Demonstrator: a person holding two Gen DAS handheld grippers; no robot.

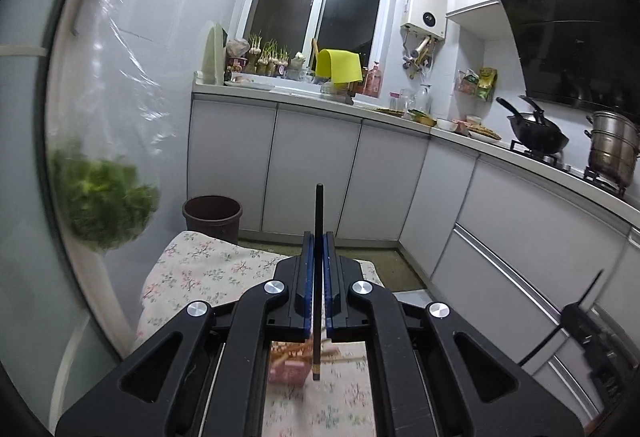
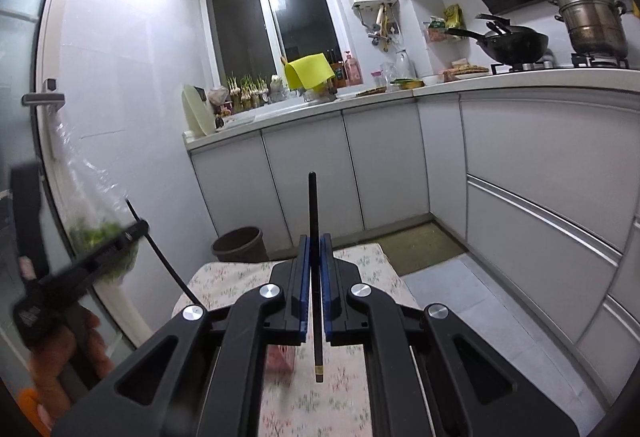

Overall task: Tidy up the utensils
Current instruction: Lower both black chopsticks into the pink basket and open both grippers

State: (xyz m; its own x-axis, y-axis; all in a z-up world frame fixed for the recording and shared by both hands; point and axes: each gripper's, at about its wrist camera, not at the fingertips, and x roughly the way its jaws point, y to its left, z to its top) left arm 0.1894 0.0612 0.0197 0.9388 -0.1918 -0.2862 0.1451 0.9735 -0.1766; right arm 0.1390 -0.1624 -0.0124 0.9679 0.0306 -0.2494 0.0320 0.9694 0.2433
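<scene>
Chopsticks are being carried, 1 per side. The left hand-held gripper (image 1: 319, 237) is clenching 1 black chopstick (image 1: 318, 213) between its blue pads, the stick running along the fingers, its tip jutting forward and its gold-banded end hanging behind the jaws. The right hand-held gripper (image 2: 315, 241) is clenching a 2nd black chopstick (image 2: 313, 205) the same way. Both are hanging in the air above the floral-cloth tabletop (image 1: 200, 269), clear of it. A pink basket (image 1: 290, 367) is sitting on the cloth under the left gripper, blurred, with what look like pale sticks in it.

Judgement: transport step, midway; placing not yet done. Next move is calling for tilting each stick down over the basket, then opening the jaws close above it so neither bounces out.
</scene>
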